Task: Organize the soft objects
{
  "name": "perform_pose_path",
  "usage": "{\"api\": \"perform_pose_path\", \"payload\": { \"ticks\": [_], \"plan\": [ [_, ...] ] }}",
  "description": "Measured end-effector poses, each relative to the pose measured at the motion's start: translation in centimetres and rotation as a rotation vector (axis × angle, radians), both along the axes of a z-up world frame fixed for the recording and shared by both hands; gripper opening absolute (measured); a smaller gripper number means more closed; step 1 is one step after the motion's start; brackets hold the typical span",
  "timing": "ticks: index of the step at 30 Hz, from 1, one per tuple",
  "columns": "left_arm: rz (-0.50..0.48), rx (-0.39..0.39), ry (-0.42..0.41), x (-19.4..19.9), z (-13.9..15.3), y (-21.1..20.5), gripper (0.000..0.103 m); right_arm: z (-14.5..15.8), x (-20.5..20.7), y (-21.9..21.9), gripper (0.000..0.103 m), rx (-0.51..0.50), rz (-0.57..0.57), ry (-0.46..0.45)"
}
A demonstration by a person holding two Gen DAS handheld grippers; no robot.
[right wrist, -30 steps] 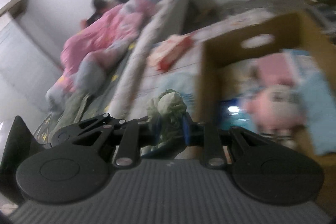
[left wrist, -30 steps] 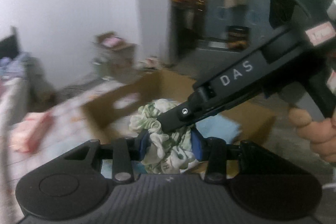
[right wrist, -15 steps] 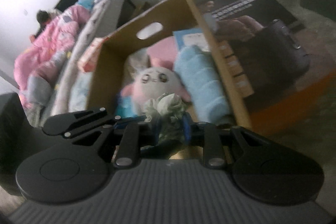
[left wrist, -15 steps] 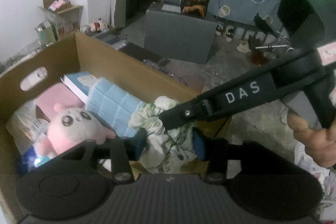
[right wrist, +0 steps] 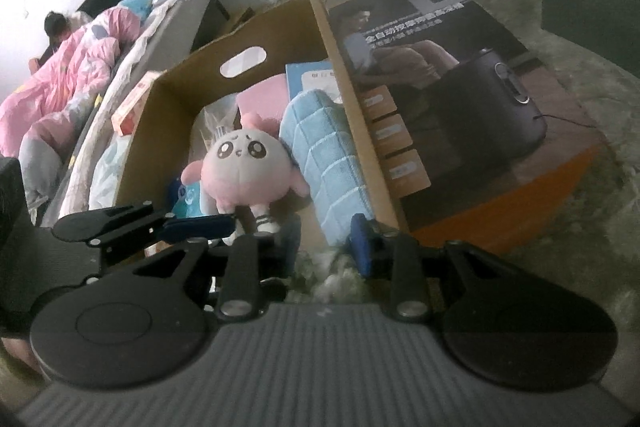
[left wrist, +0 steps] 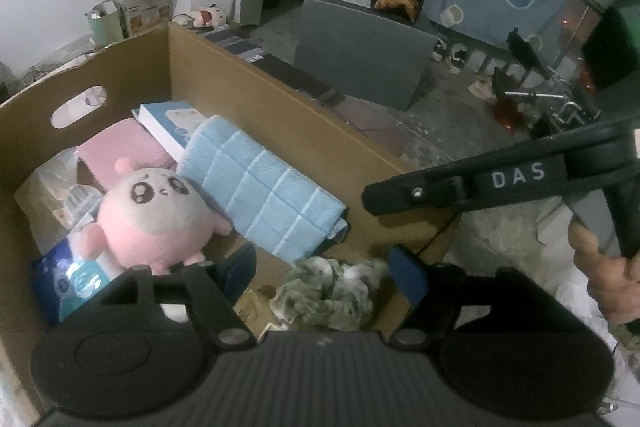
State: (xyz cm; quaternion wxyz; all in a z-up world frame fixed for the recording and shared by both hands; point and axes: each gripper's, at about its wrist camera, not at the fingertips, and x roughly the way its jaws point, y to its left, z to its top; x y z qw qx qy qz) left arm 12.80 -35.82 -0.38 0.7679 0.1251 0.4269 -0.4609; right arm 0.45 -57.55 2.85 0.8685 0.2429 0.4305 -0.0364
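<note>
1. The cardboard box (left wrist: pixel 280 99) is the landmark, and it already holds soft things. Against its left wall lies a blue packet (left wrist: pixel 60 283). Next right sits a pink plush toy (left wrist: pixel 156 215), face up.
2. Right of the plush, a folded blue towel (left wrist: pixel 264 183) leans along the box's right wall, with a pink pad (left wrist: pixel 124 151) and a white book (left wrist: pixel 172 119) behind it by the far wall with the handle hole.
3. The green-and-white crumpled cloth (left wrist: pixel 332 291) lies in the box's near right corner, probably dropped there because it was the only bare floor left.
4. The left gripper (left wrist: pixel 324 275) is above that corner, its jaws opening and clear of the cloth on both sides.
5. The right gripper (right wrist: pixel 324 247) is above the same corner, jaws opening, released, with the cloth below the gap.
6. The right wall's rim runs close beside both grippers; straight up looks the freest way out.
</note>
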Motion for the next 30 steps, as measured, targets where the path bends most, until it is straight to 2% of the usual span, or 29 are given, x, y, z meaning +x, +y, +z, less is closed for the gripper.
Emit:
{"api": "perform_pose_path", "payload": {
  "ticks": [4,6,8,10,11,12,13,15,18,21,23,25,27,30],
  "plan": [
    [0.036,-0.025,-0.037,-0.8,1.9,2.4,0.078,1.1,-1.3,0.7,0.029,0.029,-0.015,-0.059],
    [0.06,-0.043,-0.075,-1.3,3.0,4.0,0.084,2.0,-2.1,1.6,0.032,0.021,-0.021,-0.107],
    [0.093,-0.06,-0.118,-2.1,4.3,5.9,0.088,3.1,-3.2,2.9,0.04,-0.001,-0.026,-0.164],
    [0.139,-0.077,-0.159,-2.8,5.5,8.0,0.093,4.1,-4.2,4.3,0.054,-0.019,-0.026,-0.223],
    [0.162,-0.083,-0.176,-3.2,6.2,8.9,0.098,4.6,-4.8,5.1,0.056,-0.029,-0.023,-0.257],
    [0.19,-0.088,-0.2,-3.6,6.7,10.0,0.103,5.1,-5.3,5.7,0.062,-0.036,-0.023,-0.282],
    [0.223,-0.088,-0.232,-4.2,7.1,10.9,0.103,5.6,-5.9,6.5,0.074,-0.046,-0.024,-0.311],
    [0.304,-0.064,-0.312,-5.4,7.8,12.8,0.103,6.3,-6.9,8.1,0.088,-0.064,-0.015,-0.364],
    [0.426,0.012,-0.414,-7.2,8.2,14.9,0.103,7.1,-8.3,10.5,0.1,-0.103,0.005,-0.418],
    [0.538,0.102,-0.469,-8.7,7.9,16.5,0.103,7.3,-9.2,12.8,0.102,-0.132,0.015,-0.442],
    [0.593,0.144,-0.464,-9.2,7.4,17.6,0.103,7.0,-9.6,14.0,0.102,-0.116,0.023,-0.426],
    [0.619,0.153,-0.423,-9.5,6.8,18.9,0.103,6.6,-10.0,14.9,0.102,-0.096,0.022,-0.402],
    [0.632,0.118,-0.376,-10.0,6.0,20.4,0.103,6.2,-10.6,15.8,0.102,-0.099,0.015,-0.398],
    [0.672,0.01,-0.259,-10.7,4.7,22.8,0.103,5.7,-11.4,17.2,0.102,-0.142,0.005,-0.376]
  ]
}}
